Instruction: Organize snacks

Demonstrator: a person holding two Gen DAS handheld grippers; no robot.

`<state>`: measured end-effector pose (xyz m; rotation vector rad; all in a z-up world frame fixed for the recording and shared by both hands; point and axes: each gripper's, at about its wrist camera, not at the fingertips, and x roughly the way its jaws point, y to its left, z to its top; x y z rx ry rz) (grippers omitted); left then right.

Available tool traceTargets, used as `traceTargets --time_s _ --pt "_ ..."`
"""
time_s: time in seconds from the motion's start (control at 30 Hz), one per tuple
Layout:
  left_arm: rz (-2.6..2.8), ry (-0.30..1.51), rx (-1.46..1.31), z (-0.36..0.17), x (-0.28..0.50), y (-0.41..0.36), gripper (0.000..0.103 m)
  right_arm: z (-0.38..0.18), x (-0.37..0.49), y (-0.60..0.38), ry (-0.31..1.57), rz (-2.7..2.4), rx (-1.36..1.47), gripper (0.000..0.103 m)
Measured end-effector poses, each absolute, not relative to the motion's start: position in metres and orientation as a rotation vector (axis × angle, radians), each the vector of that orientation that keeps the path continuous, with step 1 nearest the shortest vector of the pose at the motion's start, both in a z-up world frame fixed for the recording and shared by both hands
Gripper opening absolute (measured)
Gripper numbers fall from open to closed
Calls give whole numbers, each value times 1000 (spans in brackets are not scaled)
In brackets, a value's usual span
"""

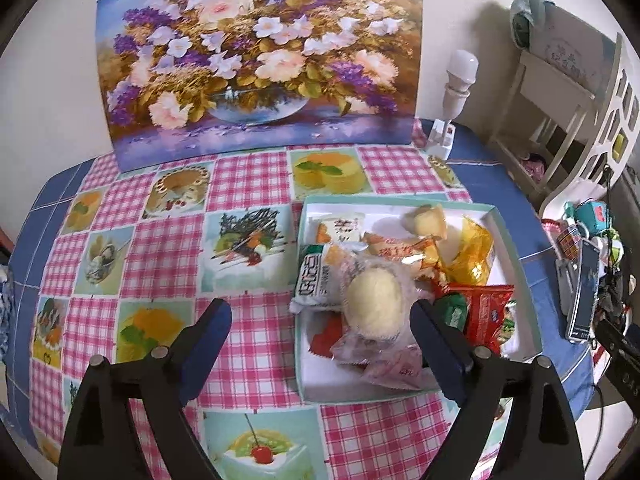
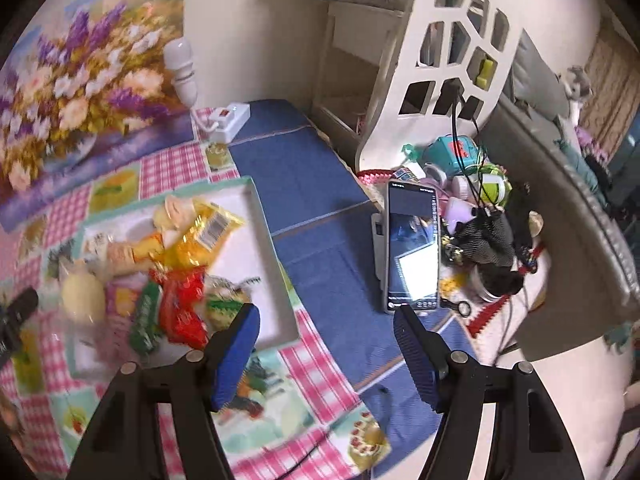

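The tabletop (image 1: 168, 240), under its pink checked cloth, filled most of my left wrist view, with the flower painting (image 1: 256, 52) propped along the upper half of the frame. Right of centre sat the shallow white tray (image 1: 516, 264), heaped with the snacks: a round pale cake in clear wrap (image 1: 374, 300) on top, a yellow foil packet (image 1: 474, 248) toward the far right corner, a red packet (image 1: 486, 312) and a green sweet (image 1: 454, 310) nearer me. In the right wrist view a phone (image 2: 414, 248) stood just beyond the tray, at centre right.

My left hand-held gripper (image 1: 322, 320) was spread wide and empty, above the tray's near left edge. My right hand-held gripper (image 2: 326, 326) was also parted and held nothing, over the tray's near right corner and the blue cloth (image 2: 320, 216).

I judged the pile the main risk: the wrapped cake rode loose on slippery packets, so a careless finger could nudge it off. A swing of my right one could also topple the phone.
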<state>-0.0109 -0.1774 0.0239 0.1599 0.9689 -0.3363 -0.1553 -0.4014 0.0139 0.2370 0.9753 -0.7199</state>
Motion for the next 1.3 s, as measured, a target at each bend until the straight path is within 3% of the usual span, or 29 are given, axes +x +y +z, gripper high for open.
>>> traceTargets --time_s 0.53,1.3 --pt "-215 1079 198 -4 -26 -144 91 -24 -122 -331 1025 -375 295 73" --pt "-139 1151 219 -22 -24 -126 91 -46 -104 -322 1073 -332 296 73"
